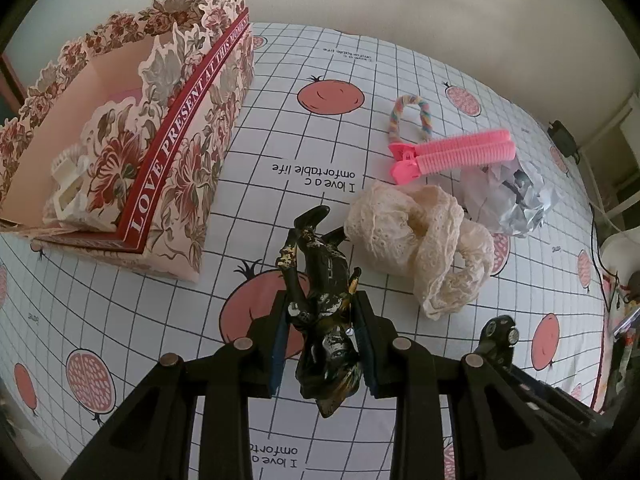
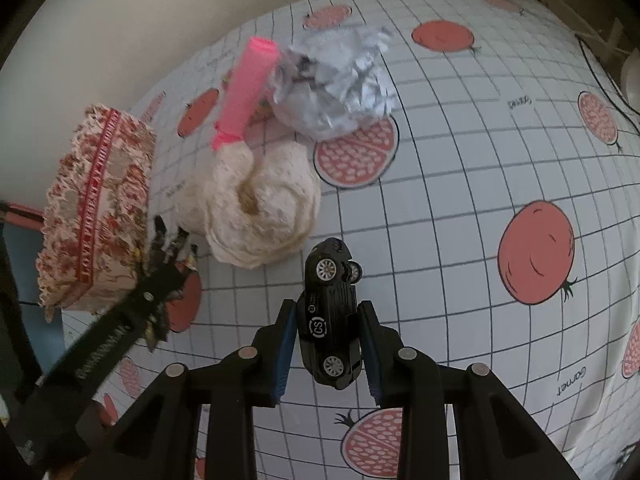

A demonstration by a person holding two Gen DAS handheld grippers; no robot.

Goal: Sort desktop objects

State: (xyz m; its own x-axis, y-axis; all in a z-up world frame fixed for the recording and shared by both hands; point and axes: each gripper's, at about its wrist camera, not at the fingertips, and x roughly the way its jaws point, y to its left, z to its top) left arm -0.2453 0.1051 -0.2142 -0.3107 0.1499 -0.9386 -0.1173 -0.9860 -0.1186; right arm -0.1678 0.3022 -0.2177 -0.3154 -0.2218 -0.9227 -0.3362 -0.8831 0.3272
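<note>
My left gripper (image 1: 320,320) is shut on a black and gold toy figure (image 1: 320,300), held above the tablecloth, right of the floral box (image 1: 180,168). My right gripper (image 2: 327,326) is shut on a black toy car (image 2: 331,320), held on its side above the cloth. A cream lace scrunchie (image 1: 424,248) lies ahead of the left gripper and also shows in the right wrist view (image 2: 256,208). A pink hair roller clip (image 1: 452,152), a pastel hair tie (image 1: 408,116) and crumpled silver foil (image 1: 508,196) lie behind it.
The floral box holds a white plastic item (image 1: 68,184). The left gripper (image 2: 156,276) shows at the left in the right wrist view, next to the box (image 2: 96,216). The grid tablecloth (image 2: 480,200) with pomegranate prints covers the table. Cables and a plug (image 1: 564,136) sit at the far right edge.
</note>
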